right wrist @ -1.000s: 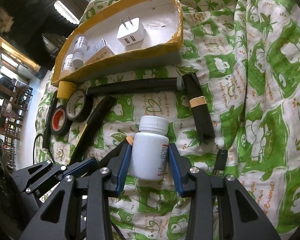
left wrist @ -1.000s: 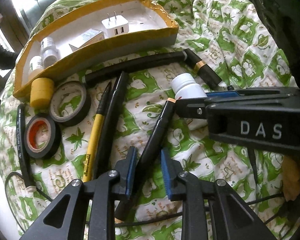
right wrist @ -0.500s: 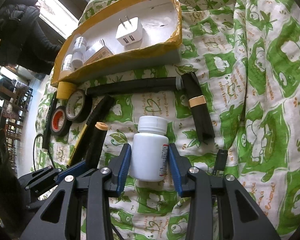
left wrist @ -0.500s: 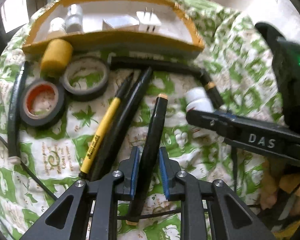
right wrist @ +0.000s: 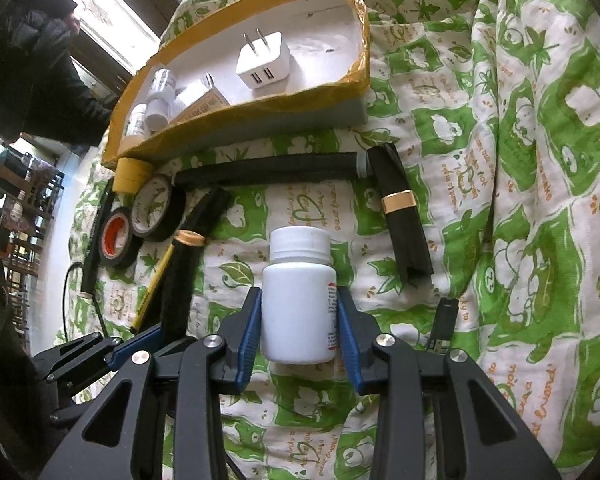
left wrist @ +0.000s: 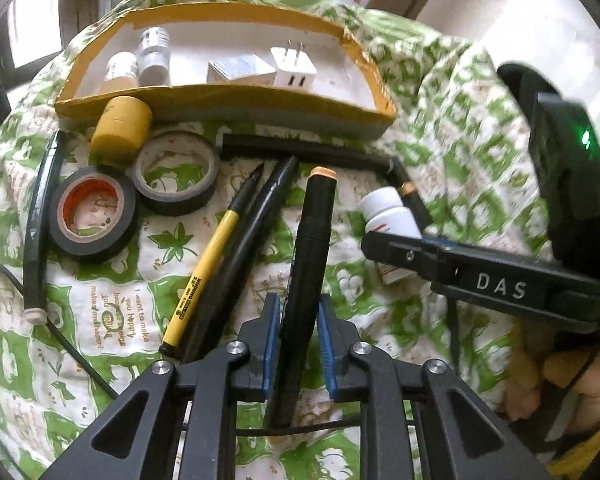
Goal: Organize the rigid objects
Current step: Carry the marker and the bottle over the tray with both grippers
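My left gripper [left wrist: 298, 308] is shut on a black marker with an orange end [left wrist: 308, 248]; both blue pads press its barrel. The marker's orange tip stands raised off the quilt in the right wrist view [right wrist: 178, 280]. My right gripper [right wrist: 299, 294] is shut on a white pill bottle [right wrist: 294, 320], which lies with its cap pointing away. In the left wrist view that bottle [left wrist: 388, 212] shows behind the right gripper's finger. The yellow-rimmed box [left wrist: 228, 100] at the back holds a white plug charger [right wrist: 262, 62], a small carton and small bottles.
On the green patterned quilt lie two black tape rolls [left wrist: 92, 216], a yellow roll [left wrist: 120, 128], a yellow pen [left wrist: 208, 268], a black pen [left wrist: 244, 244], a long black tube [right wrist: 268, 170], a black gold-banded piece [right wrist: 400, 216] and a black cable [left wrist: 36, 224]. A person in a dark jacket [right wrist: 28, 60] stands far left.
My left gripper rolled and shifted; its jaws narrowed onto the black marker, which now points straight ahead with its tip lifted. The right gripper and the bottle have not moved.
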Motion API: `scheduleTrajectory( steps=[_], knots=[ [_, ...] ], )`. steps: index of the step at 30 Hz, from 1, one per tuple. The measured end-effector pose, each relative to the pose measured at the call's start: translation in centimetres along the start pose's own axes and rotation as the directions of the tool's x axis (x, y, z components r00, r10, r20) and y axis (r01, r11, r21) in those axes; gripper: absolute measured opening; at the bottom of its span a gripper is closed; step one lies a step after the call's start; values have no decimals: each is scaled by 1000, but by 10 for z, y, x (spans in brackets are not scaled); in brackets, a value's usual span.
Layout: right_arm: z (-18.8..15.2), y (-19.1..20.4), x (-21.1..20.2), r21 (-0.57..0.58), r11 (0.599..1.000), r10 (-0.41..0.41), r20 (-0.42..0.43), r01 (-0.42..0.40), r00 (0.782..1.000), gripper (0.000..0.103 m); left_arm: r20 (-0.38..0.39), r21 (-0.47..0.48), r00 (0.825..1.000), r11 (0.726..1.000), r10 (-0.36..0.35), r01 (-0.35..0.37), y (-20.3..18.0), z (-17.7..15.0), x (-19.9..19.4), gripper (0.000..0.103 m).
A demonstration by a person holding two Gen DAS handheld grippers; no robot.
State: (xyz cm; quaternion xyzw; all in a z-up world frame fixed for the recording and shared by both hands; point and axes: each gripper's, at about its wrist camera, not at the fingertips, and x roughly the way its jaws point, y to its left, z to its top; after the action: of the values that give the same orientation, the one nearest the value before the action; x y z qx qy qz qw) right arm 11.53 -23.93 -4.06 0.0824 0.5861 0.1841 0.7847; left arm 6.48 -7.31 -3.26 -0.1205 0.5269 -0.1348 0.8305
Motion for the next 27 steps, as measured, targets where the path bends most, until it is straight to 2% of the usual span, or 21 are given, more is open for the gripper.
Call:
scheduleTrajectory(
  steps=[4, 12, 27],
  knots=[
    [0, -2, -10, 6, 1000, 20, 23, -20, 1000, 35, 28, -45, 999, 998, -36, 37, 10, 0, -8, 18],
    [-1, -3, -15, 3, 1000, 25, 42, -25, 999, 35, 52, -74, 997, 996, -51, 54, 16, 7, -18, 15],
    [3, -2, -25, -1, 999, 34, 89, -34, 995, 35, 128, -101, 992, 995, 9, 4, 20, 56, -45, 15]
  ],
)
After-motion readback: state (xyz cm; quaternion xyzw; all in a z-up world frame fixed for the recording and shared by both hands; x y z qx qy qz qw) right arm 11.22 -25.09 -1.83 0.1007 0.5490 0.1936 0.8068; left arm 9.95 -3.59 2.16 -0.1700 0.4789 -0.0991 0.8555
